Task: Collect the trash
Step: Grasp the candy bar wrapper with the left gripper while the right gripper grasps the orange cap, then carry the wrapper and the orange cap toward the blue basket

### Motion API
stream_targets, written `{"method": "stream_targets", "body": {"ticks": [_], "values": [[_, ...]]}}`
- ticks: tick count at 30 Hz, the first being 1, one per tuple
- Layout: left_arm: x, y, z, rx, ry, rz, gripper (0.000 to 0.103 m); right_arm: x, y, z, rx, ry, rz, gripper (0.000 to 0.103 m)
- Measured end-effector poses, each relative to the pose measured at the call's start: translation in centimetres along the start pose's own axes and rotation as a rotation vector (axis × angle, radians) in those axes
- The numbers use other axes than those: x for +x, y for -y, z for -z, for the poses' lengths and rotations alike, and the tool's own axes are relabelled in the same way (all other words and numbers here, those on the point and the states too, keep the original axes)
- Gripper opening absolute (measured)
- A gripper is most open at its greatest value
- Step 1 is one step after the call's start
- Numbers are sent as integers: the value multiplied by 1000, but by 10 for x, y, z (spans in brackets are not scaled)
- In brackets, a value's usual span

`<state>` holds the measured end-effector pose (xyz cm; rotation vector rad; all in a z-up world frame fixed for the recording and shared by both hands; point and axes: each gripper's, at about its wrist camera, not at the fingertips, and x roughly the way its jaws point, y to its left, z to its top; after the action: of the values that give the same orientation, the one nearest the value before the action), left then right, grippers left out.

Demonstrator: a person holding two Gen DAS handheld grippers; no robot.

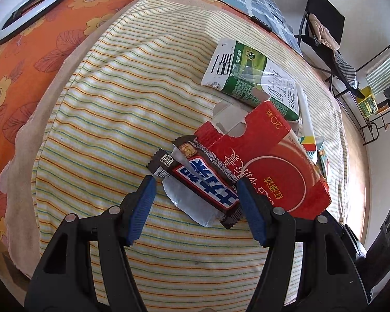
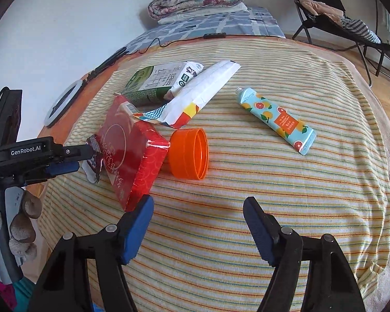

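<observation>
Two views split the trash pile between them. Your left wrist camera shows the brown candy wrapper (image 1: 202,182) lying between the spread pads of your left gripper (image 1: 195,182), which press on nothing; its far end leans against the red box (image 1: 278,166), with the green milk carton (image 1: 249,75) beyond. Your right wrist camera adds what that view misses: an orange cap (image 2: 188,153) on its side, touching the red box's corner, a torn white packet (image 2: 195,93) draped over the box and carton, and a fruit-printed tube (image 2: 275,119) lying well apart to the right. Your right gripper (image 2: 198,213) hangs with jaws parted and nothing between them, over bare striped cloth (image 2: 247,234) just short of the cap. That cloth stretches free around the tube and toward you. On the left it ends near the ring light (image 1: 31,10), where orange flowered fabric (image 1: 52,59) begins.
</observation>
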<state>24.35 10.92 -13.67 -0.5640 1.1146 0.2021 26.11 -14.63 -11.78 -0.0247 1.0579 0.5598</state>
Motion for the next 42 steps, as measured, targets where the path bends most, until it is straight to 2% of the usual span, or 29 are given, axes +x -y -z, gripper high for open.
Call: {"method": "stream_targets", "body": {"ticks": [6, 8, 10, 12, 15, 18, 19, 23, 31, 34, 42], "values": [[4, 1, -3, 21, 20, -17, 66, 12, -3, -16, -25, 10, 35, 71], [6, 2, -4, 39, 25, -39, 52, 14, 0, -20, -15, 11, 40, 71], [5, 1, -4, 52, 32, -42, 45, 15, 4, -23, -6, 16, 38, 70], [6, 0, -4, 67, 34, -55, 32, 15, 6, -26, -9, 22, 39, 67], [5, -3, -3, 78, 41, -50, 25, 17, 6, -30, -14, 28, 39, 62], [0, -6, -2, 77, 48, -42, 14, 21, 3, -33, -27, 25, 40, 48], [-1, -7, -1, 81, 51, -42, 10, 22, 2, -33, -30, 22, 34, 35], [-6, -6, 1, 94, 63, -43, 6, 21, -2, -31, -39, 29, 25, 22], [-23, -9, 10, 106, 94, -29, 5, 7, -9, -20, -79, 51, 55, 22], [-30, -9, 16, 124, 108, -37, 5, -1, -8, -16, -78, 59, 54, 21], [-50, -9, 38, 127, 111, 0, 5, -26, -1, 5, -57, 71, 50, 20]]}}
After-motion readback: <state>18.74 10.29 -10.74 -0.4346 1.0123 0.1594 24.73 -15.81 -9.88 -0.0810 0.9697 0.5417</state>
